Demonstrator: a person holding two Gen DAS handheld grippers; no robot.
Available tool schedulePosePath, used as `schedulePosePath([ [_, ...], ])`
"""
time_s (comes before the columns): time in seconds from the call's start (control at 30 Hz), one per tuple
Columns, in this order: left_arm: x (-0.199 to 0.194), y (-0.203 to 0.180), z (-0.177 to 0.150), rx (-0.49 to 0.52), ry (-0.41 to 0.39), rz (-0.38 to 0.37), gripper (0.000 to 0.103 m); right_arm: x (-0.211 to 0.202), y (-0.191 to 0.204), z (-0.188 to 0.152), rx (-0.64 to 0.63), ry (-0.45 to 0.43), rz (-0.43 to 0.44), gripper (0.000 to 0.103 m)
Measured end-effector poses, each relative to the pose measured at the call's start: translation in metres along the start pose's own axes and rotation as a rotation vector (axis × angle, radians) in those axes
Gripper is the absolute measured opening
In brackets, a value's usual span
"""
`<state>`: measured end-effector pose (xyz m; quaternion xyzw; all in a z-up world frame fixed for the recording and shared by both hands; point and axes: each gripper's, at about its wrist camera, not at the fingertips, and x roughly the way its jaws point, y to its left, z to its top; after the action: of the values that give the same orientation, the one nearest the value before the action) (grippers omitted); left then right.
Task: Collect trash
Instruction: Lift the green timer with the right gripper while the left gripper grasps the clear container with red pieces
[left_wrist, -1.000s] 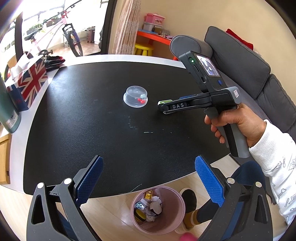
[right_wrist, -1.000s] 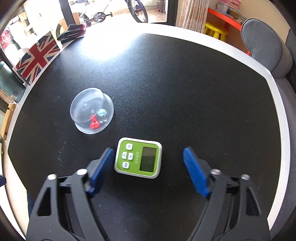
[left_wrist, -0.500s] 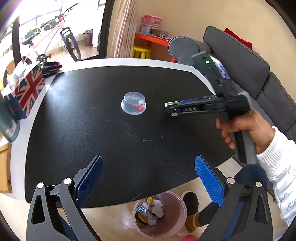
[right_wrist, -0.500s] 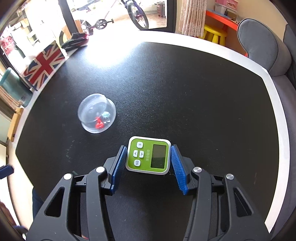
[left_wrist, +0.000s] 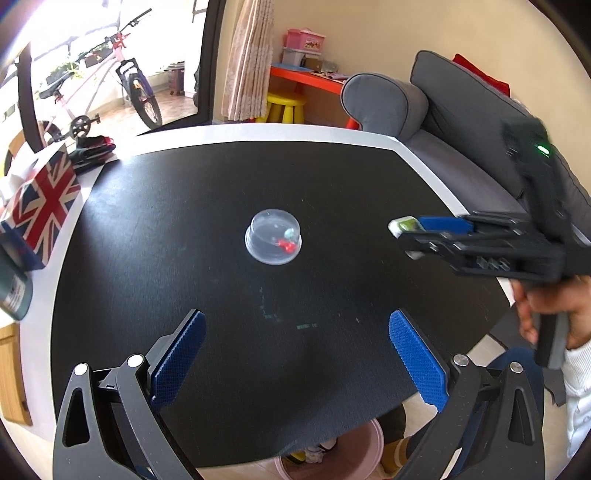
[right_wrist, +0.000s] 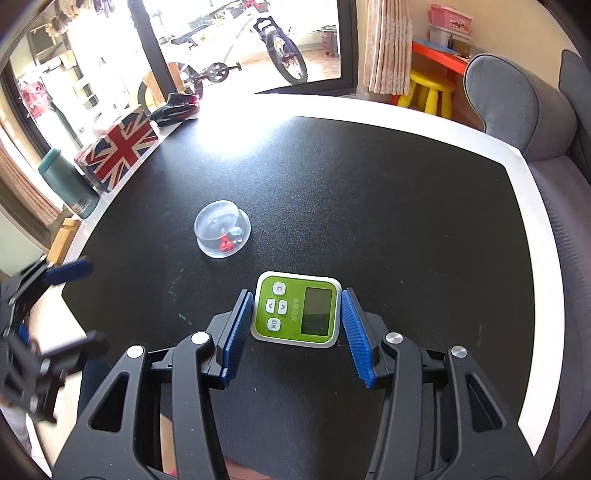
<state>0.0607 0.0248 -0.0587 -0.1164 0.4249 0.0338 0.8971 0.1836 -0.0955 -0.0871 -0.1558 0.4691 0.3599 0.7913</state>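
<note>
Since 1 s ago: right hand-held gripper (right_wrist: 293, 325) closed its ribbed blue pads on green rounded-square timer (right_wrist: 295, 310), lifted off matte black bench (right_wrist: 406, 221), frame centre. Left hand-held gripper (left_wrist: 295, 354) apart, empty. Clear plastic dome (left_wrist: 273, 240) mid-bench.

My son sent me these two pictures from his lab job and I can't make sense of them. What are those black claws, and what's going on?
No robot here: a person holds a hand-operated gripper in each hand, each carrying a camera looking along its blue pads. One picture comes from the left gripper, open and empty. The other comes from the right gripper, shut on a green timer, apparently lifted off the black table. A clear plastic lid lies there. A pink bin sits below the table edge.
</note>
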Motion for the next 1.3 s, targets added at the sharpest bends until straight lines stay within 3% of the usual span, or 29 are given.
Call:
schedulePosePath([
  [0.4, 0.038, -0.002, 0.037, 0.031, 0.041, 0.005, 0.095, -0.017, -0.015, -0.016, 0.016, -0.014, 0.004, 0.049],
  [0.83, 0.094, 0.004, 0.064, 0.025, 0.155, 0.088, 0.095, -0.015, -0.034, -0.027, 0.047, -0.002, 0.008, 0.049],
  [0.87, 0.096, 0.005, 0.065, 0.024, 0.16, 0.092, 0.093, -0.014, -0.036, -0.028, 0.049, 0.0, 0.009, 0.049],
  [0.97, 0.103, 0.006, 0.065, 0.014, 0.183, 0.09, 0.074, -0.012, -0.037, -0.028, 0.05, 0.005, 0.012, 0.049],
  [1.03, 0.105, 0.007, 0.065, 0.014, 0.188, 0.095, 0.053, -0.01, -0.037, -0.027, 0.05, 0.006, 0.013, 0.049],
  [1.3, 0.104, 0.006, 0.063, 0.016, 0.169, 0.104, 0.051, -0.008, -0.034, -0.025, 0.048, 0.004, 0.018, 0.049],
])
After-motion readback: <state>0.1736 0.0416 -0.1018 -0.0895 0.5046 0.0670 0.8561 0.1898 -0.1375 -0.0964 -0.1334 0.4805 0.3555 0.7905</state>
